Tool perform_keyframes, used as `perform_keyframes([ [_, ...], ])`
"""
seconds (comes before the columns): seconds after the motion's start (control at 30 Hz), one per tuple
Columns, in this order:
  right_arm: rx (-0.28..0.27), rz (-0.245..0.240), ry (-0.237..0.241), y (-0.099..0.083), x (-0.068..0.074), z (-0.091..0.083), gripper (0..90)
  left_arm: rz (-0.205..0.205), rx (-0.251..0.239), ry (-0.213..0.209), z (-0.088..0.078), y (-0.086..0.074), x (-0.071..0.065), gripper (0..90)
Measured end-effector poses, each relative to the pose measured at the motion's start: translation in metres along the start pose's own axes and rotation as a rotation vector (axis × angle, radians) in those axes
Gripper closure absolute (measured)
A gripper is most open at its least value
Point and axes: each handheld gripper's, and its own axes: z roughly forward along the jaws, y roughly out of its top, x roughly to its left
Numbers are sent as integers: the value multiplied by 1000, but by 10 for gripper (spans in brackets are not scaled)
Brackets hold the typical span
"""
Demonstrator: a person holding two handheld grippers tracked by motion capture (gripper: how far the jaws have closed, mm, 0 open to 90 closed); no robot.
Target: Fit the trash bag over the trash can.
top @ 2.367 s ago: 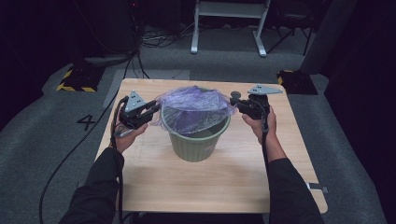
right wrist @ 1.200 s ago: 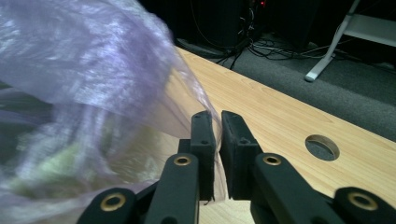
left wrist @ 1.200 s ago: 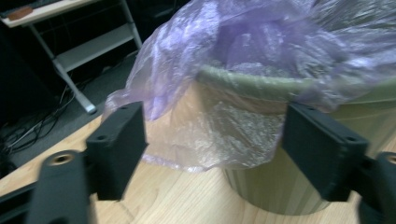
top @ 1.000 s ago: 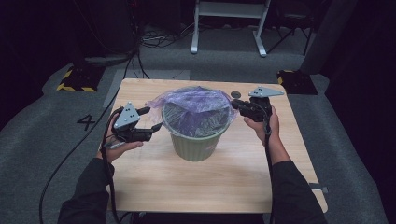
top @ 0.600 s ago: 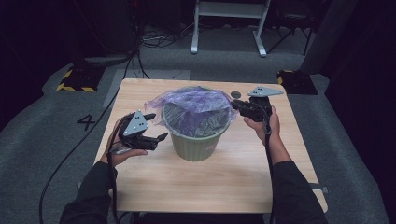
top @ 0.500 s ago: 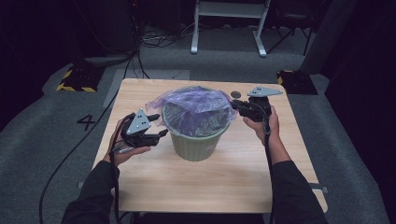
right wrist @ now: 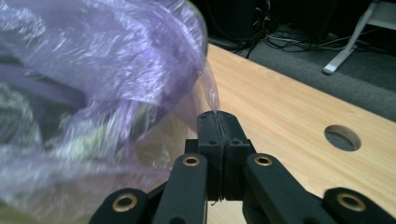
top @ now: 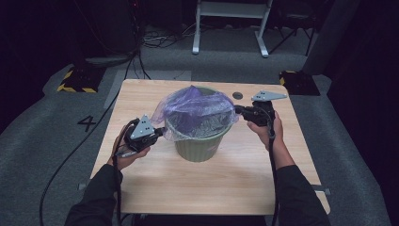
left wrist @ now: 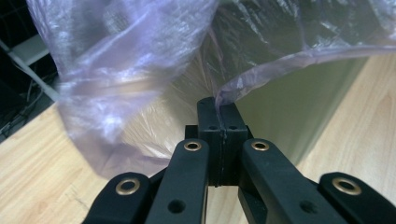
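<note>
A green bin [top: 200, 146] stands mid-table with a thin purple plastic bag [top: 197, 110] draped over its mouth. My left gripper [top: 162, 133] is at the bin's left side, just below the rim; its jaws have just been closing and now pinch the bag's edge [left wrist: 223, 95] between the pads. My right gripper [top: 236, 110] holds the bag's edge [right wrist: 212, 100] at the bin's right rim, jaws pressed together on the film. The bin's green wall [left wrist: 299, 107] rises behind the left jaws.
The wooden table [top: 211, 188] has a round cable hole [top: 237, 95] behind the bin, seen again as a hole [right wrist: 342, 137] past the right jaws. Cables trail from both grippers toward the person. Grey floor with a stand's legs lies beyond the table.
My left gripper dropped from beside the rim, swung in toward the bin's left side, and closed on the bag's edge. The right gripper stayed at the right rim.
</note>
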Motion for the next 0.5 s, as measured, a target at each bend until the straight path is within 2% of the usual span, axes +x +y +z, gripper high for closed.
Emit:
perform_keyframes([
  [0.33, 19, 7, 46, -24, 2, -5, 900, 48, 108, -22, 13, -15, -9, 900],
  [0.5, 33, 7, 63, -35, 2, -6, 900, 52, 141, -36, 16, -21, -10, 900],
])
